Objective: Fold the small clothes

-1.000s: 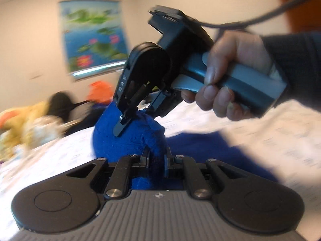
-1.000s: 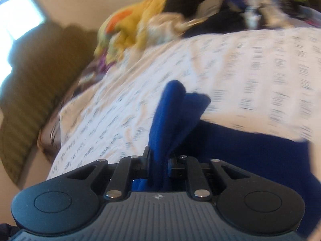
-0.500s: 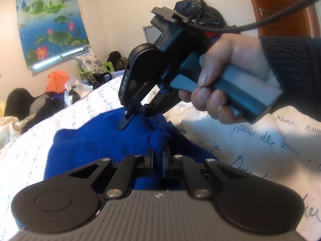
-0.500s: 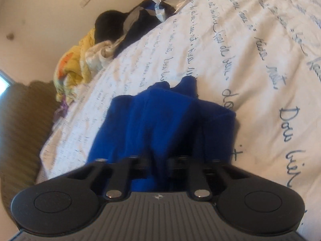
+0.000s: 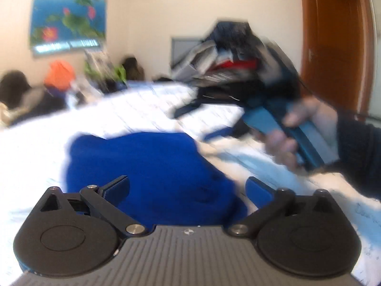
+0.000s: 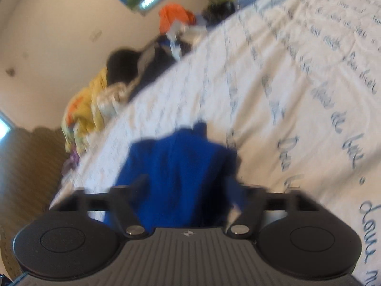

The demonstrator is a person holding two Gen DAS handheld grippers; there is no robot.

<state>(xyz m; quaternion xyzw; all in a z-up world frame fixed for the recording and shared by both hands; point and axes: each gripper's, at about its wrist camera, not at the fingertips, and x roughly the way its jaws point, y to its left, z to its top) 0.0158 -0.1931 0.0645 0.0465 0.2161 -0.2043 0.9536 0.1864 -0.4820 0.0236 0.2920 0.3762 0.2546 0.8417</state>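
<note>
A blue knit garment [image 5: 147, 166] lies folded on the white bedsheet [image 5: 35, 147]. My left gripper [image 5: 188, 188] is open just above its near edge, the fingers [image 5: 117, 186] spread wide and holding nothing. In the right wrist view the same blue garment [image 6: 181, 171] lies bunched between the spread fingers of my right gripper [image 6: 190, 190], which is open. The right gripper's blue handle and the hand on it show blurred at the right of the left wrist view [image 5: 293, 128], away from the garment.
A pile of loose clothes [image 5: 35, 88] lies along the far side of the bed, with orange and yellow pieces [image 6: 83, 109]. A dark heap of clothes [image 5: 233, 59] sits at the back right by a brown door [image 5: 333, 35].
Both grippers have opened and let go of the blue garment, which now lies flat on the sheet. The right gripper has pulled away to the right.
</note>
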